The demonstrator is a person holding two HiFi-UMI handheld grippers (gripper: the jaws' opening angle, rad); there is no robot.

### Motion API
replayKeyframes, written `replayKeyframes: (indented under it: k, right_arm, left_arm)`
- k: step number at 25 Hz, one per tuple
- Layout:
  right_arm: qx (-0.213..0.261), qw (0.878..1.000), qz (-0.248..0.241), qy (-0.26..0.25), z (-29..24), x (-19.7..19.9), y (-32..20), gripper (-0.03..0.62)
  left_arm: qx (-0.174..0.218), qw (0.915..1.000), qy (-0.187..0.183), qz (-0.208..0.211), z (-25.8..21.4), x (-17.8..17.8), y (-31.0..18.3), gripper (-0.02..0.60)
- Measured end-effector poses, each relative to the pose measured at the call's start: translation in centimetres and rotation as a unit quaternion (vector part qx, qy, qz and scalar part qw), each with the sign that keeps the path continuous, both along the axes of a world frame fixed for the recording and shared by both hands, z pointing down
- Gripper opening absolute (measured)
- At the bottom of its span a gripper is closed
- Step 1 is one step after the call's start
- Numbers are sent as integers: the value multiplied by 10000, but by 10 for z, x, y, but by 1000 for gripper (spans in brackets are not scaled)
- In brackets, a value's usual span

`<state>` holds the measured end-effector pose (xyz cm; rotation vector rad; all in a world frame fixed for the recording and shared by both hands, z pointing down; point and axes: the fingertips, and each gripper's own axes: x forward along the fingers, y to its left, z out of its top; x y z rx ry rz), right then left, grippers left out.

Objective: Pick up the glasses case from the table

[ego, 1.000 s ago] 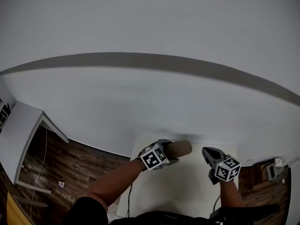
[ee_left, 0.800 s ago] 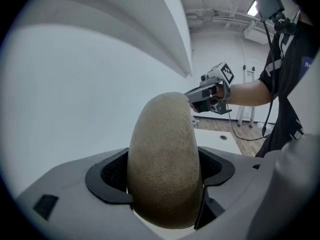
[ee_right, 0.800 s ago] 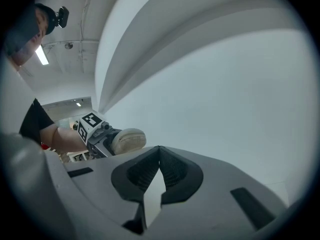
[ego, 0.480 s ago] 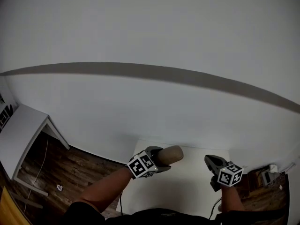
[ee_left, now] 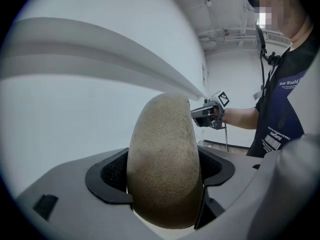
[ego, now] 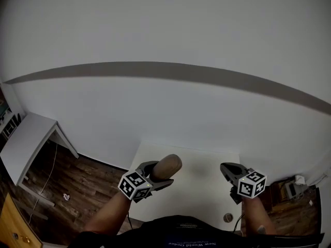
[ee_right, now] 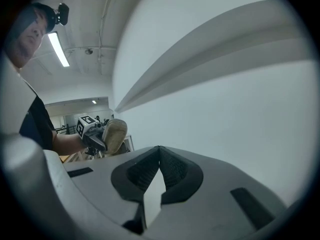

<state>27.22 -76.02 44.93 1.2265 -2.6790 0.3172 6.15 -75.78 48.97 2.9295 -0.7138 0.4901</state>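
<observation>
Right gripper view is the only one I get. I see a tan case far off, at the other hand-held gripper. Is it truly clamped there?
Observer: Yes. The left gripper view shows the glasses case pinched between both jaws of the left hand-held gripper.
Operator: Is it off the table?
Observer: The head view shows it raised over the left part of the white table, free end toward the wall.
Operator: Where is mine?
Observer: The right hand-held gripper hovers over the table's right edge.

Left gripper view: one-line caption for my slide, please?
Left gripper clamps the tan glasses case upright against a white wall, with the right gripper beyond.
</observation>
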Motion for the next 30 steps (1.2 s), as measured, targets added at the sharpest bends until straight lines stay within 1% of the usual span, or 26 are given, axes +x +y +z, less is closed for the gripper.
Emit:
replayKeyframes:
  k: [3, 5, 8, 12, 14, 17, 20, 23, 27, 30]
  right_arm:
    - [27, 9999, -93, -67, -3, 27, 21, -2]
    - [35, 9997, -169, -148, -1, 37, 29, -2]
    - [90, 9994, -285, -196, 2, 39, 39, -2]
    - [56, 9989, -360, -281, 6, 33, 51, -2]
    - [42, 9991, -317, -295, 6, 23, 53, -2]
    - [126, 9995, -153, -245, -6, 4, 51, -2]
    - [257, 9991, 90, -338, -20, -16, 48, -2]
    - [269, 9982, 230, -487, -25, -41, 44, -2]
    - [213, 9974, 271, -633, -29, -72, 36, -2]
    - [188, 9968, 276, -733, -32, -83, 31, -2]
  left_arm:
    - [-98, 9998, 60, -133, -6, 18, 29, 402]
    - [-214, 9994, 168, -216, -12, 26, 41, 402]
    - [-331, 9984, 379, -248, -24, 34, 58, 402]
    - [-207, 9986, 471, -137, -39, 38, 78, 402]
    - [-87, 9984, 559, -55, -49, 28, 81, 402]
    - [88, 9973, 722, 83, -62, 5, 76, 402]
    - [88, 9965, 800, 243, -66, -21, 68, 402]
    - [88, 9959, 800, 405, -69, -50, 67, 402]
    - [110, 9952, 897, 365, -67, -88, 60, 402]
    - [50, 9941, 1032, 341, -65, -101, 54, 402]
